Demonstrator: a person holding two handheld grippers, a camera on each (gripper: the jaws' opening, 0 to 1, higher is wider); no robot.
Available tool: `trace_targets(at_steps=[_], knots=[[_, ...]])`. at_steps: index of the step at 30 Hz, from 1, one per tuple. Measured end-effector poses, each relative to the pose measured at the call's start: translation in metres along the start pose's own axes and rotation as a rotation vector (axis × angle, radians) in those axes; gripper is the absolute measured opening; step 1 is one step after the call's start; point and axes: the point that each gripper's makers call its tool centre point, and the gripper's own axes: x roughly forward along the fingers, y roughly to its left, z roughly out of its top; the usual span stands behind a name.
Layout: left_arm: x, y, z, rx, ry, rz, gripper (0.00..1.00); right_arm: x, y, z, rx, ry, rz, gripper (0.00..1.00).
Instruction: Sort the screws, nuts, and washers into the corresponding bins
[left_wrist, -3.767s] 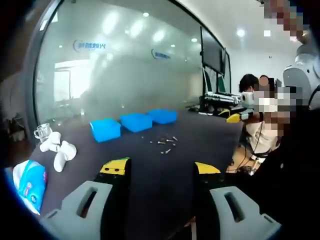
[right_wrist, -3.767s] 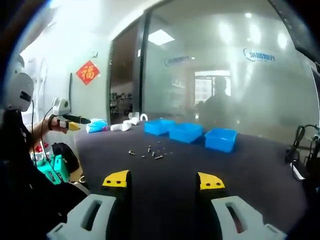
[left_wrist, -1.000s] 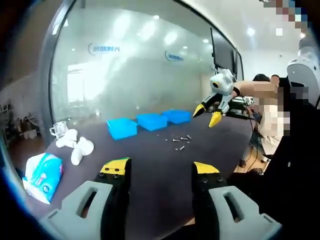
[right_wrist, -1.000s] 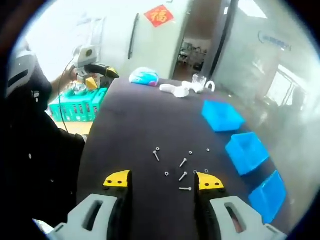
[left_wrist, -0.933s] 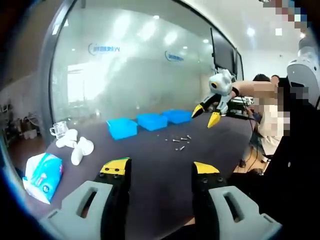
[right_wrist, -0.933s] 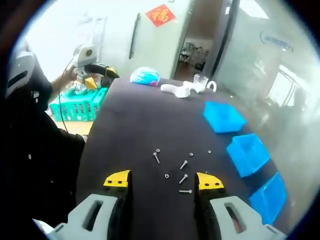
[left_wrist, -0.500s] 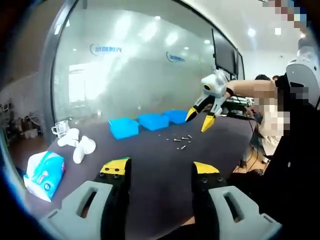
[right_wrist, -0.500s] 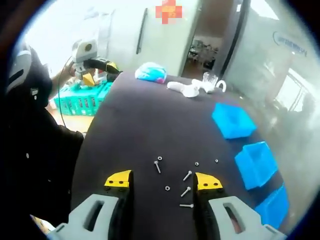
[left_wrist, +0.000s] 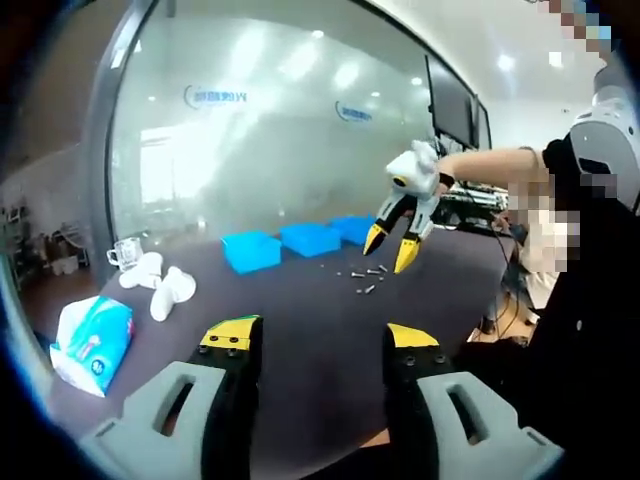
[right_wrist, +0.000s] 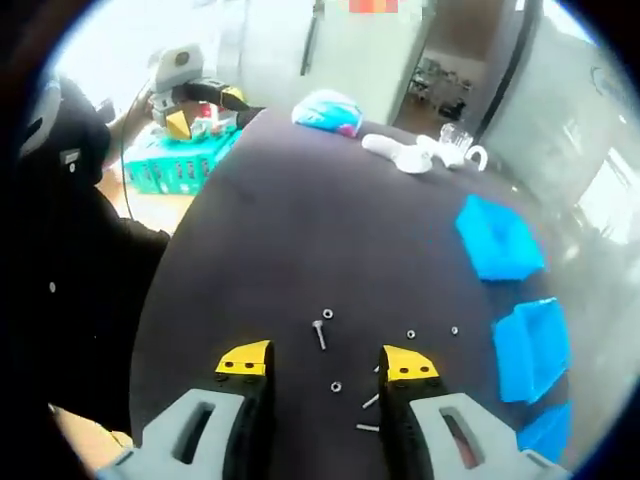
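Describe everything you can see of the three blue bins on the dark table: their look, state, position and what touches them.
The three blue plastic bins are shallow, open-topped rectangular trays, alike in colour and shape. They stand in a row on the dark table, close together near its far edge by the glass wall, as the left gripper view shows. What can be seen of their insides looks empty. The scattered small metal fasteners lie apart from them, and neither gripper touches them.

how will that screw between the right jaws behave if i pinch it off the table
The screw looks tiny and lies flat on the dark table, so it is probably light and may roll or skid. The right hand-held gripper has wide jaws; a thin shank could slip out.
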Motion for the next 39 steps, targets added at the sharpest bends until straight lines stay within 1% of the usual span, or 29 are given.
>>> trace_targets(at_steps=[4, 8, 10, 13, 16, 19, 21, 24, 26, 29, 31, 32, 35, 39], knots=[[-0.001, 0.001, -0.002, -0.009, -0.002, 0.004, 0.47, 0.009, 0.004, 0.001, -0.035, 0.044, 0.042, 0.35], [-0.004, 0.003, -0.004, -0.017, -0.002, 0.014, 0.47, 0.018, 0.006, 0.001, -0.049, 0.081, 0.074, 0.29], [-0.007, 0.006, -0.004, -0.025, -0.007, 0.02, 0.47, 0.022, 0.005, 0.0, -0.06, 0.094, 0.081, 0.27], [-0.01, 0.006, 0.0, -0.054, -0.03, 0.017, 0.47, 0.029, 0.004, -0.002, -0.069, 0.118, 0.094, 0.26], [-0.011, 0.007, 0.0, -0.051, -0.03, 0.024, 0.47, 0.034, 0.005, -0.005, -0.084, 0.141, 0.106, 0.24], [-0.013, 0.008, -0.001, -0.058, -0.03, 0.024, 0.47, 0.038, 0.004, -0.008, -0.09, 0.165, 0.108, 0.16], [-0.014, 0.008, 0.0, -0.078, -0.041, 0.017, 0.47, 0.038, 0.005, -0.01, -0.087, 0.183, 0.12, 0.15], [-0.014, 0.007, 0.0, -0.076, -0.038, 0.016, 0.47, 0.039, 0.004, -0.009, -0.081, 0.182, 0.129, 0.09], [-0.013, 0.006, -0.001, -0.075, -0.035, 0.014, 0.47, 0.042, 0.003, -0.01, -0.07, 0.189, 0.13, 0.09], [-0.013, 0.004, -0.002, -0.074, -0.033, 0.01, 0.47, 0.043, 0.006, -0.011, -0.062, 0.196, 0.153, 0.04], [-0.013, 0.004, -0.002, -0.074, -0.032, 0.01, 0.47, 0.043, 0.006, -0.01, -0.06, 0.195, 0.156, 0.02], [-0.013, 0.004, -0.002, -0.076, -0.033, 0.011, 0.47, 0.043, 0.007, -0.01, -0.041, 0.192, 0.16, 0.0], [-0.014, 0.003, -0.002, -0.075, -0.032, 0.012, 0.47, 0.042, 0.008, -0.01, -0.015, 0.198, 0.165, 0.0], [-0.014, 0.003, -0.001, -0.072, -0.032, 0.012, 0.47, 0.041, 0.009, -0.01, -0.012, 0.198, 0.162, 0.0]])
